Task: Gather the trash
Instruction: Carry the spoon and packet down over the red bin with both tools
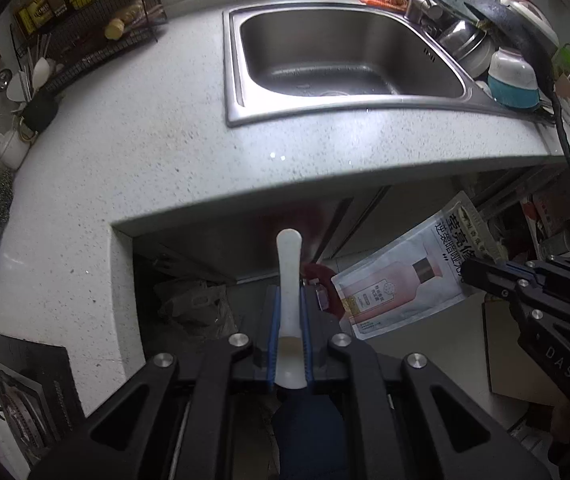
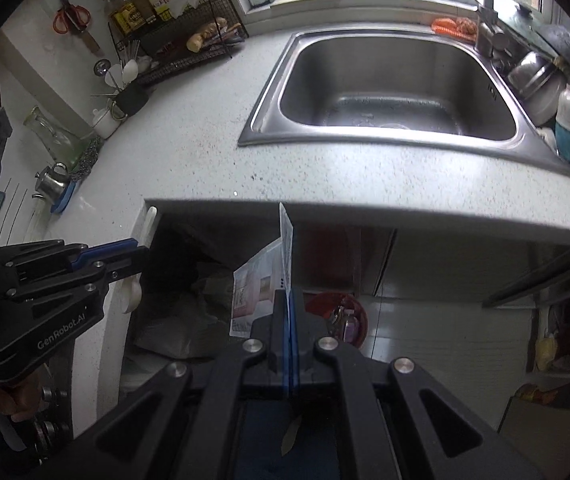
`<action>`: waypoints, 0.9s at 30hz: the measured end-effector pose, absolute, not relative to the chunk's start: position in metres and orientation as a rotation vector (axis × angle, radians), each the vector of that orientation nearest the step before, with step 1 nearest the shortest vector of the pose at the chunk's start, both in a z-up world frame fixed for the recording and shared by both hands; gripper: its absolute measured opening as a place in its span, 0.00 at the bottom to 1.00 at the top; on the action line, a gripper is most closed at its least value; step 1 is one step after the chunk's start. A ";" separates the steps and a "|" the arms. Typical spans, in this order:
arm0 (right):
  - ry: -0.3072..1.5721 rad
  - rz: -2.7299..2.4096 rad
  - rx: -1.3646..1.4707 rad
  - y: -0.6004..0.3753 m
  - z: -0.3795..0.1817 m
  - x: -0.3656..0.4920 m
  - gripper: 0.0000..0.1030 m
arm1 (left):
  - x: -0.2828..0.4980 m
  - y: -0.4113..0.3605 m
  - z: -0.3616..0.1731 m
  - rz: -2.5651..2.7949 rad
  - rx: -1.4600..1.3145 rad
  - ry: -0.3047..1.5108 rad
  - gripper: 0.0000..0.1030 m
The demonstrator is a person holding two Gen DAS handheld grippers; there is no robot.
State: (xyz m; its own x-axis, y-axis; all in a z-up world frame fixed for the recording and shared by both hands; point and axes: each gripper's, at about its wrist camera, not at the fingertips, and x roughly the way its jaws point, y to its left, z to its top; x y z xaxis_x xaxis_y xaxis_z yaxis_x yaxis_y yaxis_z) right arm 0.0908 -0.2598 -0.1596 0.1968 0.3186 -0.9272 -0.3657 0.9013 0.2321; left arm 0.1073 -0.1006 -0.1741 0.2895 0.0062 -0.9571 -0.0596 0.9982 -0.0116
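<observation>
Trash here is two pieces, each already in a gripper and carried off the speckled countertop (image 1: 145,152) edge, over the floor space below. The left gripper (image 1: 289,304) is clamped shut on a white plastic spoon (image 1: 289,280), its handle standing up between the blue pads and its bowl end down near the jaws' root. The right gripper (image 2: 287,300) is pinched fully closed on a flat printed sachet (image 1: 405,276), which in its own view shows edge-on, rising from the pads.

The step in hand looks like the carry to a bin: both items are lifted clear and nothing on the counter near the sink (image 1: 345,64) appears to wait for pickup. Below the counter a dark bag-lined bin (image 2: 189,312) sits in the recess, and a red bucket (image 2: 341,316) stands further right on the floor; which is the target I cannot tell.

The next move calls for bringing each gripper over the chosen opening, then parting the jaws. The sachet is light and limp, so it may drift or cling; the spoon should drop straight.
</observation>
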 end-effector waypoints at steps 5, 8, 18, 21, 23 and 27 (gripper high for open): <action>1.367 0.445 -0.046 -0.262 -0.206 0.092 0.01 | 0.111 -0.105 -0.228 0.032 -0.048 1.337 0.09; 1.400 0.427 -0.070 -0.262 -0.238 0.095 0.01 | 0.114 -0.106 -0.261 0.032 -0.067 1.363 0.09; 1.478 0.385 -0.134 -0.251 -0.354 0.102 0.01 | 0.121 -0.095 -0.396 0.035 -0.156 1.435 0.09; 1.509 0.376 -0.129 -0.252 -0.393 0.100 0.01 | 0.124 -0.091 -0.435 0.018 -0.182 1.439 0.09; 1.520 0.363 -0.132 -0.255 -0.417 0.097 0.01 | 0.127 -0.090 -0.458 0.004 -0.190 1.439 0.09; 1.533 0.338 -0.126 -0.256 -0.448 0.095 0.01 | 0.135 -0.093 -0.492 -0.001 -0.180 1.436 0.09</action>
State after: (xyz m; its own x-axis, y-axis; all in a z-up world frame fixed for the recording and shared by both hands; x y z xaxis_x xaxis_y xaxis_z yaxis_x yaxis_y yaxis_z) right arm 0.0947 -0.2556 -0.4478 0.0025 0.1366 -0.9906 -0.2931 0.9472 0.1298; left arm 0.1354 -0.0927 -0.4916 0.1367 -0.1086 -0.9846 -0.1075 0.9865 -0.1237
